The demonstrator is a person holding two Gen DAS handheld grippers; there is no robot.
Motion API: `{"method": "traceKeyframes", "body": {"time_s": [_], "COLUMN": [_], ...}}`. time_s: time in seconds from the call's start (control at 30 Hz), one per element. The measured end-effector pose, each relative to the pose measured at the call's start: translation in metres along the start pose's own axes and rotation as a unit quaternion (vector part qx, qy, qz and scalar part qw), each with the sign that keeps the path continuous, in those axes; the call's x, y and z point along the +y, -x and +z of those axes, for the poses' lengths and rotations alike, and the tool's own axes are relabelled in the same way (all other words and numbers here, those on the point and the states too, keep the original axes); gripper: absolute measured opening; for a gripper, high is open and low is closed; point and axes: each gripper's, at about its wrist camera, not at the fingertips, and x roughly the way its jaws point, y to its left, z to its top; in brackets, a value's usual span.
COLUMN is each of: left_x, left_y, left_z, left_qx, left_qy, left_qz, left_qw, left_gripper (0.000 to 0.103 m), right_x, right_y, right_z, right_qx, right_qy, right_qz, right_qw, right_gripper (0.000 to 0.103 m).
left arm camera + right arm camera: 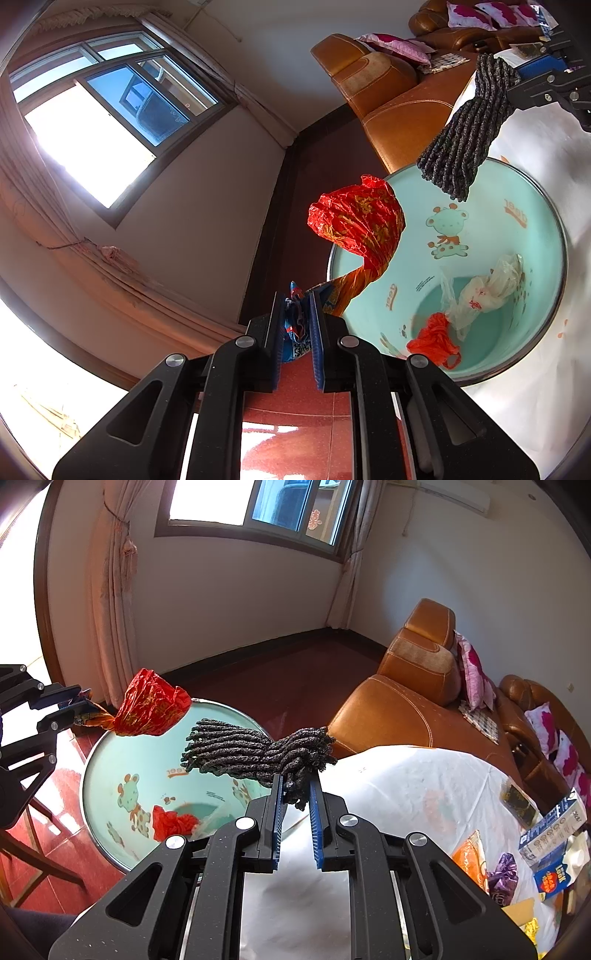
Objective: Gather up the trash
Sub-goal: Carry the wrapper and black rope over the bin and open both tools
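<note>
My left gripper (298, 306) is shut on the twisted end of a red and gold plastic bag (360, 221), which hangs over the rim of a mint green basin (532, 229). The bag (151, 709) and left gripper (79, 707) also show in the right wrist view. My right gripper (297, 788) is shut on a dark grey chenille cloth (255, 753), held above the basin (110, 775). The cloth (469, 136) hangs from the right gripper at the upper right of the left wrist view. The basin holds a crumpled clear bag (484, 291) and an orange-red bag (436, 339).
A table with a white cloth (399, 797) carries cartons and wrappers (546, 853) at the right. A brown leather sofa (410, 705) with pink pillows stands behind. The floor (295, 424) is red tile. A wooden chair leg (40, 856) shows at the left.
</note>
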Motion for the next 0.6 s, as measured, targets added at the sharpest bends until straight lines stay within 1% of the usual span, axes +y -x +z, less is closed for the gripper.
{"method": "traceKeyframes", "body": {"time_s": [0.5, 0.6], "left_x": [0.0009, 0.0004], "left_y": [0.0005, 0.0005], "left_z": [0.0003, 0.0005], "left_qx": [-0.001, -0.001], "left_qy": [0.001, 0.002], "left_qz": [-0.003, -0.005], "left_qw": [1.0000, 1.0000], "left_gripper": [0.015, 0.019], "right_x": [0.0041, 0.0063], "right_y": [-0.0017, -0.0025], "right_z": [0.0014, 0.0026], "right_qx": [0.000, 0.000], "right_qy": [0.003, 0.002], "right_qz": [0.004, 0.009], "right_qw": [1.000, 1.000], "right_gripper": [0.014, 0.016]}}
